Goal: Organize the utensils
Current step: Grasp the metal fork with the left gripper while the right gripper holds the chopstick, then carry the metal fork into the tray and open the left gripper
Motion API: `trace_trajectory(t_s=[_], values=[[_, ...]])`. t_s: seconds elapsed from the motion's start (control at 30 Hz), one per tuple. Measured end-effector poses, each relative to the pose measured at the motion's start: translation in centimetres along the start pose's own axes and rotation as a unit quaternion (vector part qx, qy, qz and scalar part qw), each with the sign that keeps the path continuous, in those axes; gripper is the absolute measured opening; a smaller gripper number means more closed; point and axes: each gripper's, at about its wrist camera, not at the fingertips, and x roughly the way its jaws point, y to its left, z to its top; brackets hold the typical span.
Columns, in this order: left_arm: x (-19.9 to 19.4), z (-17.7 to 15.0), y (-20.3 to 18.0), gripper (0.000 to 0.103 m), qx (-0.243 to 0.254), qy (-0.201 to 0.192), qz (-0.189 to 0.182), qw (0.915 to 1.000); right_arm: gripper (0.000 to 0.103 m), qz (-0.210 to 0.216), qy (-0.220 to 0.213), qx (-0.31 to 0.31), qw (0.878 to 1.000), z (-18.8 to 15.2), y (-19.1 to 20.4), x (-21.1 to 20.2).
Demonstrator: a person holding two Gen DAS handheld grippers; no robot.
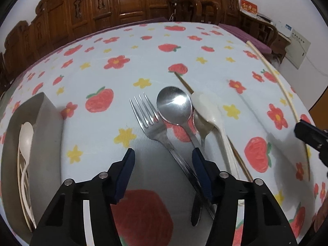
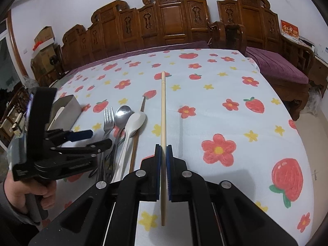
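My left gripper [image 1: 163, 153] is open and hovers low over the utensil pile, its fingers either side of the metal fork's [image 1: 149, 121] handle. Beside the fork lie a metal spoon [image 1: 174, 104], a white plastic spoon [image 1: 207, 106] over another metal spoon, and a brown chopstick [image 1: 184, 83]. My right gripper [image 2: 163, 149] is shut on a pale wooden chopstick [image 2: 163, 102] and holds it above the cloth, pointing away. The pile also shows in the right wrist view: fork [image 2: 109, 119], metal spoon [image 2: 123, 112], white spoon [image 2: 136, 121]. The left gripper [image 2: 82, 137] shows there too.
A grey metal holder [image 1: 44, 110] with a white spoon [image 1: 25, 135] and pale sticks lies at the left; it also shows in the right wrist view [image 2: 69, 106]. The table has a strawberry-and-flower cloth [image 2: 225, 102]. Carved wooden chairs [image 2: 170, 20] stand behind it.
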Motion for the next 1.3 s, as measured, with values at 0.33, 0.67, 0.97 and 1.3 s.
trace_trajectory(t_s=[0.33, 0.67, 0.97, 1.3], values=[[-0.5, -0.3, 0.2, 0.015, 0.008, -0.002, 0.002, 1.0, 0.006, 0.004, 0.0, 0.002, 1.0, 0.1, 0.1, 0.1], [-1.1, -0.8, 1.4, 0.006, 0.004, 0.003, 0.004, 1.0, 0.006, 0.01, 0.003, -0.006, 1.0, 0.0, 0.8, 0.2], [-3.3, -1.1, 1.5, 0.006, 0.017, -0.019, 0.008, 0.9996, 0.006, 0.014, 0.005, -0.025, 1.0, 0.1, 2.3, 0.4], [-6.4, -0.8, 1.3, 0.006, 0.022, -0.043, 0.003, 0.9988, 0.006, 0.015, 0.004, -0.039, 0.999, 0.0, 3.4, 0.2]])
